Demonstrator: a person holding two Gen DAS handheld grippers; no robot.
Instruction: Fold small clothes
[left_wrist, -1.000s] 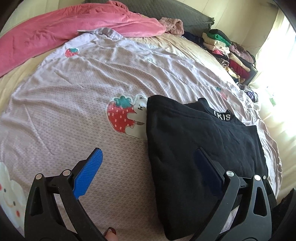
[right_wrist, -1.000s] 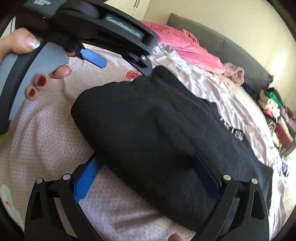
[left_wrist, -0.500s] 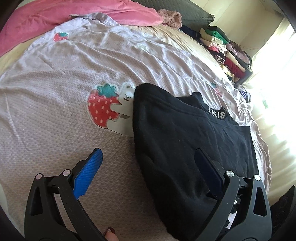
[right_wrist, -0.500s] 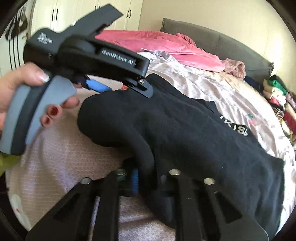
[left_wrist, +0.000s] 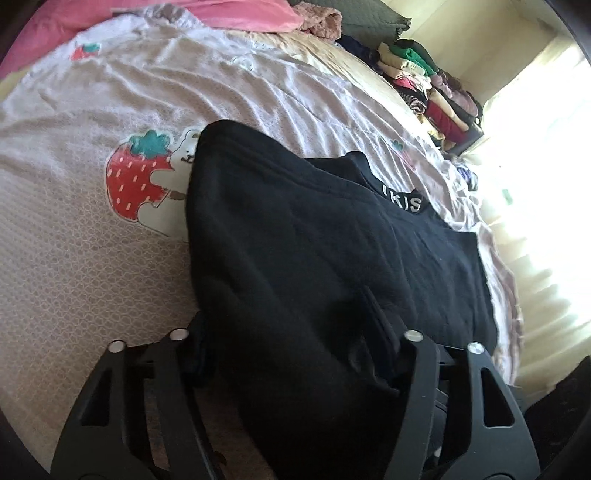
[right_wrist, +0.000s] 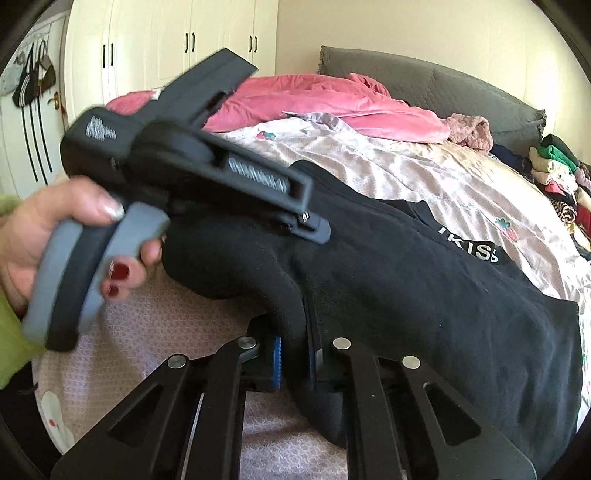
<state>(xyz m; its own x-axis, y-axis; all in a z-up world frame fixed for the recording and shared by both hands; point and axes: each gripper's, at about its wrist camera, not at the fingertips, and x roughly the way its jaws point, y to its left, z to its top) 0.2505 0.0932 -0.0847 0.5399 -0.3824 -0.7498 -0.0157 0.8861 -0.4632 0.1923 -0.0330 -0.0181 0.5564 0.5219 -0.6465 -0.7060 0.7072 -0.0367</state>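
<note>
A black garment (left_wrist: 314, 236) with white lettering at its collar lies folded on the pale strawberry-print bedspread (left_wrist: 74, 236). In the left wrist view my left gripper (left_wrist: 295, 332) straddles the garment's near edge. Its jaws are closing and thick black fabric is bunched between them, covering both pads. From the right wrist view, my right gripper (right_wrist: 295, 354) is shut on a raised fold of the black garment (right_wrist: 424, 280) at its near edge. The left gripper (right_wrist: 314, 229) reaches in from the left there, held by a hand (right_wrist: 55, 236), its tip down on the cloth.
A pink blanket (right_wrist: 325, 99) and a grey headboard (right_wrist: 443, 85) lie at the far end of the bed. A stack of folded clothes (left_wrist: 424, 81) stands at the far right. White wardrobes (right_wrist: 166, 44) line the wall behind.
Both grippers went from wide open to closed around the garment's near edge, the right first, then the left. The gripped fold has lifted a little off the bedspread.
</note>
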